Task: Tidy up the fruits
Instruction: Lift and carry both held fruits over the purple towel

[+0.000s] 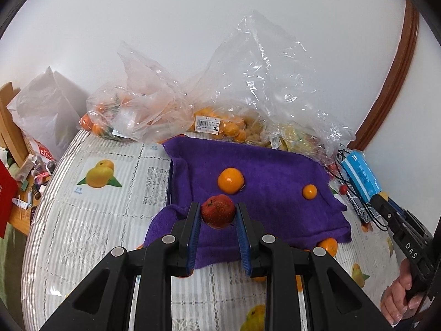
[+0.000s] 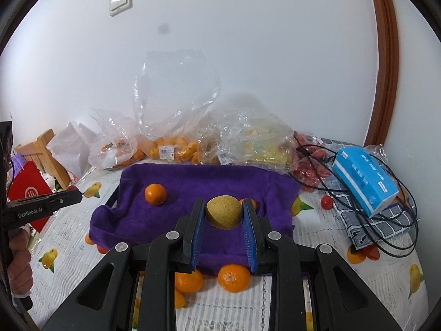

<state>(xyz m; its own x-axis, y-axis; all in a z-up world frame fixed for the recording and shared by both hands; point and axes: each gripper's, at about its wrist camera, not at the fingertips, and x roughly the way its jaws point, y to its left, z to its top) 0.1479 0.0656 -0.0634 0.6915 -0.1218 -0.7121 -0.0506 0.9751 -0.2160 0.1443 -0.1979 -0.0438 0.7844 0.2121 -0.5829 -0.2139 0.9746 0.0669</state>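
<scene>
Blue tissue box [image 2: 365, 178] on checked cloth [image 2: 369, 226], black cables [image 2: 397, 193], wall switch [image 2: 120, 2]

Fruit-print table [image 1: 91, 220] under purple towel [image 1: 270, 187], bags [image 1: 220, 104], oranges [image 2: 233, 278].

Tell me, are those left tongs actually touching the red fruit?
Touching. The left wrist view shows the left tongs with both blue pads pressed against the red fruit, no gap on either side.

Two grippers, each holding one fruit: a red fruit [image 1: 217, 211] in the left, a yellow-green one [image 2: 223, 211] in the right. On the purple towel [image 2: 193, 182] lie two oranges, one large [image 1: 231, 180] and one small [image 1: 309, 191]. By the towel's near edge, at least two more oranges [image 2: 233, 277]. Beyond the towel, several clear fruit bags [image 2: 171, 140], too crumpled to count.
</scene>
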